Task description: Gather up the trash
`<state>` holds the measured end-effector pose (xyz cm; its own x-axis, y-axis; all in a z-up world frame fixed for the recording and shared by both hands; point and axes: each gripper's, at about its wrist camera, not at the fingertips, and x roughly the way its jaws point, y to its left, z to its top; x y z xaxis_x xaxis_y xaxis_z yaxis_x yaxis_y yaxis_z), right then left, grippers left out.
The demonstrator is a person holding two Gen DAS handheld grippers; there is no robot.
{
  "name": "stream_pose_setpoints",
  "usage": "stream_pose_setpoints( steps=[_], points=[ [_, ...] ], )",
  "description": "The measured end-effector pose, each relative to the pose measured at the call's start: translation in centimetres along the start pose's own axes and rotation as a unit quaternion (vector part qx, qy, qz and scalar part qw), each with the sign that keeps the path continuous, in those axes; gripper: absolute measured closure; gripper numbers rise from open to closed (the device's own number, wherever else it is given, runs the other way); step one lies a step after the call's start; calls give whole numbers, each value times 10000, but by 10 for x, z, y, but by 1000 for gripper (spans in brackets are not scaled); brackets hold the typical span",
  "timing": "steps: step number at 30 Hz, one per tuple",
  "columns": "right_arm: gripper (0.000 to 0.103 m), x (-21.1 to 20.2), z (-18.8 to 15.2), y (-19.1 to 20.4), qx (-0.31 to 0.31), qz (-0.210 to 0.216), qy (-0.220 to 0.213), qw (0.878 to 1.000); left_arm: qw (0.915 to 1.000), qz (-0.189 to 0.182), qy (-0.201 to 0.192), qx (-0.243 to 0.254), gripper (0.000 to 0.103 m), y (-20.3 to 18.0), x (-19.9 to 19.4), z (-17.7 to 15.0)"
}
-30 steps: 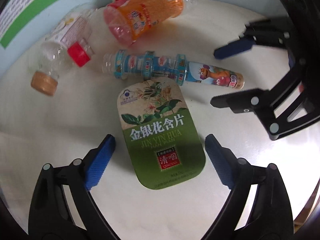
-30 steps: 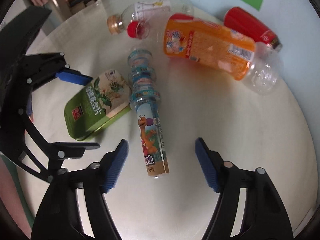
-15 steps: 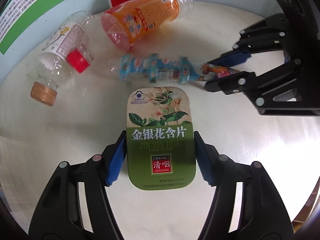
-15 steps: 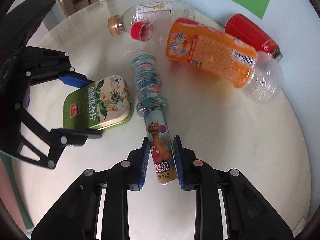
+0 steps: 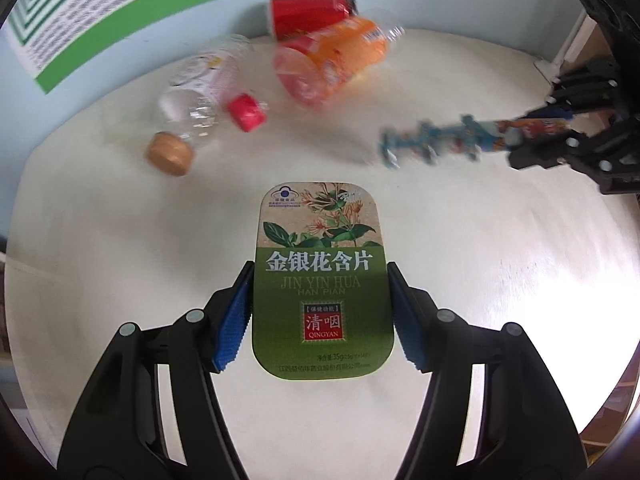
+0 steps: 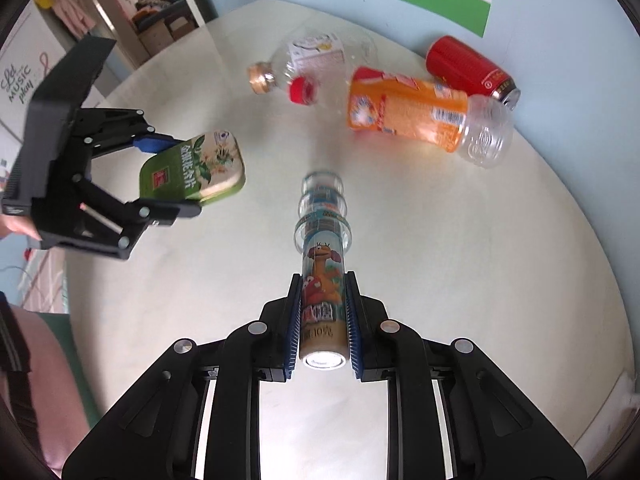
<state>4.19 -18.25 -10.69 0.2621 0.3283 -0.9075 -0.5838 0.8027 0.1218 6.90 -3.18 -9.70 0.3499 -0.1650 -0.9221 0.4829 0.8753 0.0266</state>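
Blur is smearing the ringed far end of the slim clear candy tube with a cartoon dinosaur label (image 5: pixel 456 140) in the left wrist view, so its print is not readable there; in the right wrist view its Chinese characters are too small to make out. The flat green rectangular metal tin (image 5: pixel 322 288) is showing "JIN YIN HUA HAN PIAN" and a red "QINGYAN" patch under a flower drawing. The left gripper (image 5: pixel 320 312) is pinching this tin by its long sides, blue pads (image 5: pixel 232 320) pressing on both edges. The right gripper (image 6: pixel 323 320) is still closing, its pads already squeezing the tube's capped end. A second ago both tongs were standing spread around these things lying on the round white table (image 6: pixel 460 260); now tin and tube are hanging lifted above it. Near the pale blue wall, the orange-labelled clear plastic bottle (image 6: pixel 420 116), the red drink can (image 6: pixel 468 66), the clear bottle with a tan cap (image 6: pixel 308 60) and a red cap (image 6: pixel 303 90) are lying on the table. The white and green poster (image 5: pixel 120 0) is cut off by the frame, its text unreadable.
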Motion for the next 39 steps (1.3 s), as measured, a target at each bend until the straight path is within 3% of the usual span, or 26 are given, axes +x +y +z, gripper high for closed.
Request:
stream_pose_setpoints(
  steps=[4, 11, 12, 14, 16, 20, 23, 26, 34, 39],
  points=[
    [82, -14, 5, 28, -88, 54, -78, 9999, 9997, 112, -172, -120, 42, 22, -20, -17],
    [85, -29, 57, 103, -740, 196, -274, 9967, 9960, 480, -441, -606, 42, 75, -60, -64],
    [98, -33, 61, 115, -868, 229, -295, 9955, 9952, 554, -469, -660, 42, 75, -67, -74],
    [102, -38, 76, 146, -1180, 290, -320, 9921, 9925, 720, -531, -837, 42, 93, -83, -98],
    [102, -30, 96, 179, -1569, 250, -273, 9869, 9894, 812, -550, -1067, 42, 107, -94, -119],
    [102, 14, 120, 217, -1754, 235, 62, 9842, 9851, 951, -381, -1379, 42, 135, -98, -154],
    [93, 49, 115, 231, -1839, 21, 392, 9822, 9811, 897, -202, -1703, 42, 154, -93, -181],
    [52, 69, 111, 229, -1578, 158, 504, 9861, 9793, 845, -77, -1838, 43, 160, -90, -204],
    [53, 113, 114, 230, -1642, 264, 646, 9840, 9736, 1159, 178, -1960, 43, 177, -83, -220],
    [44, 136, 111, 228, -1771, 306, 765, 9807, 9713, 1177, 272, -2050, 43, 179, -73, -216]
  ],
)
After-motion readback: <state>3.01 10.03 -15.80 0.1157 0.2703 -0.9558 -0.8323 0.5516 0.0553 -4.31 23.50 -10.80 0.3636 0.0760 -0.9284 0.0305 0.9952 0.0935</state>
